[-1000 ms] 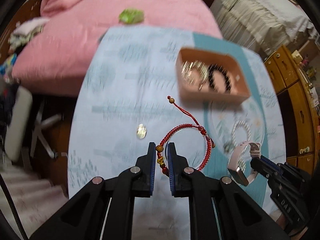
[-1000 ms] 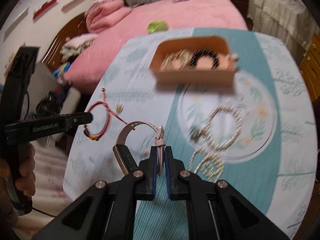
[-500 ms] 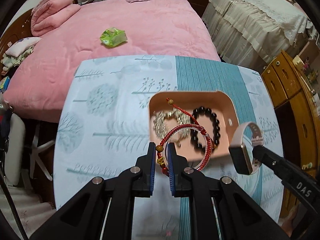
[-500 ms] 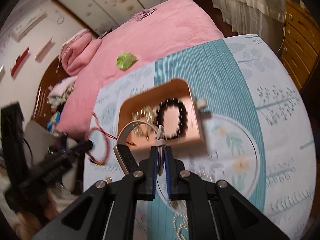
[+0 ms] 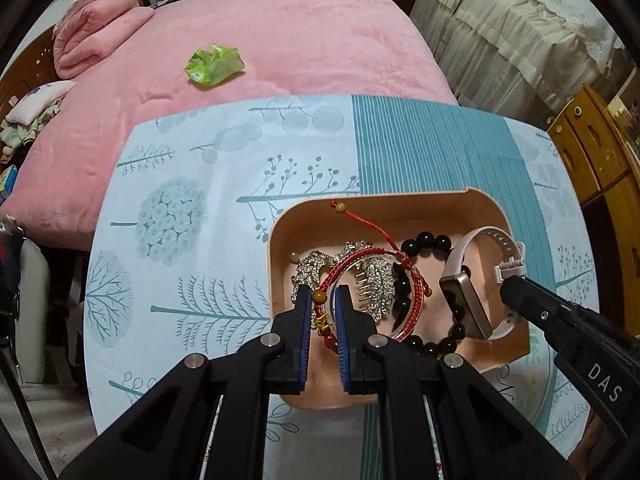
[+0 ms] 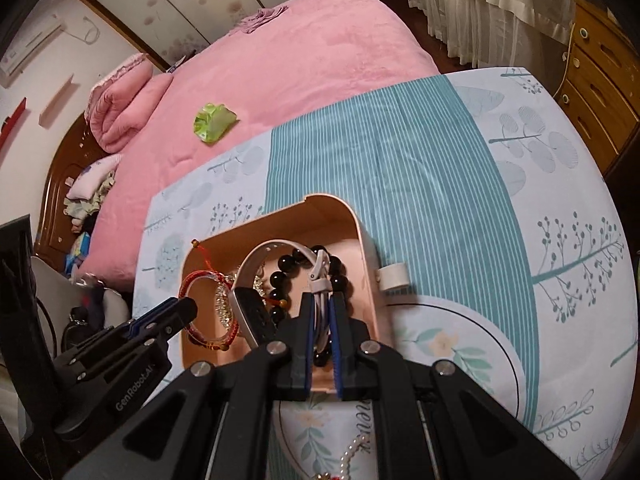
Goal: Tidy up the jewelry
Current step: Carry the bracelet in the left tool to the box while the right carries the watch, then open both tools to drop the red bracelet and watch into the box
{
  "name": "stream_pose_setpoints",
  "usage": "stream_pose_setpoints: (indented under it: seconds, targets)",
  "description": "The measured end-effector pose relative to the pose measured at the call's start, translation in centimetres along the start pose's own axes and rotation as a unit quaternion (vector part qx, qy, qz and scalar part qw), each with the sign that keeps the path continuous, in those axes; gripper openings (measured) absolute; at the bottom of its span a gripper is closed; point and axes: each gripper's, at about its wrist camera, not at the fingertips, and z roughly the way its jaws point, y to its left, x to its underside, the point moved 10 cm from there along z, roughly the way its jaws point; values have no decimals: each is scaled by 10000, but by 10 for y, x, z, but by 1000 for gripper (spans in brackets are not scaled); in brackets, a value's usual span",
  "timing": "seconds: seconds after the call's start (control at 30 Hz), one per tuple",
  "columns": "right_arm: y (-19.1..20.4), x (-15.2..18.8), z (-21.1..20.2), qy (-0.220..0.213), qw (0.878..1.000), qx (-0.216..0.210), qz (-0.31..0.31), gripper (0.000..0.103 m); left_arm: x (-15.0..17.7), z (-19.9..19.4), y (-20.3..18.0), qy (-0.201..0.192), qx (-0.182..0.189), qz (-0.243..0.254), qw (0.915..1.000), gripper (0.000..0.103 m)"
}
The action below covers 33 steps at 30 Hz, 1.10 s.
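A peach tray [image 5: 384, 204] [image 6: 362, 240] stands on the patterned tablecloth. It holds a black bead bracelet [image 5: 430, 239] [image 6: 338, 266] and a rhinestone hair comb [image 5: 374, 284]. My left gripper [image 5: 323, 298] is shut on a red cord bracelet [image 5: 416, 292] and holds it over the tray's left half; it also shows in the right wrist view [image 6: 200, 308]. My right gripper [image 6: 321, 308] is shut on the strap of a pink smart band [image 6: 276, 252] [image 5: 464, 304] and holds it over the tray's right half.
A pink bed [image 5: 260, 40] with a green wrapper [image 5: 214, 65] lies beyond the table. A wooden dresser [image 5: 592, 152] stands at the right. A pearl necklace [image 6: 354, 456] lies on the cloth near the right gripper. A white roll [image 6: 394, 276] sits beside the tray.
Both grippers have carried their pieces from the near table to above the tray. The red bracelet and the pink band now hang lower, inside the tray's outline.
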Motion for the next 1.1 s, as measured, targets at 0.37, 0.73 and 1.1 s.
stream_pose_setpoints:
  seconds: [0.37,0.73,1.1]
  targets:
    - [4,-2,1,-46,9998,110,-171,7,-5,-10,-8,-155,-13,233,9996,9]
    - [4,-5,4,-4,9998,184,-84,14,-1,-6,-5,-107,-1,233,9997,31]
    - [14,6,-23,-114,9994,-33,-333,14,6,-36,8,-263,98,257,9993,53]
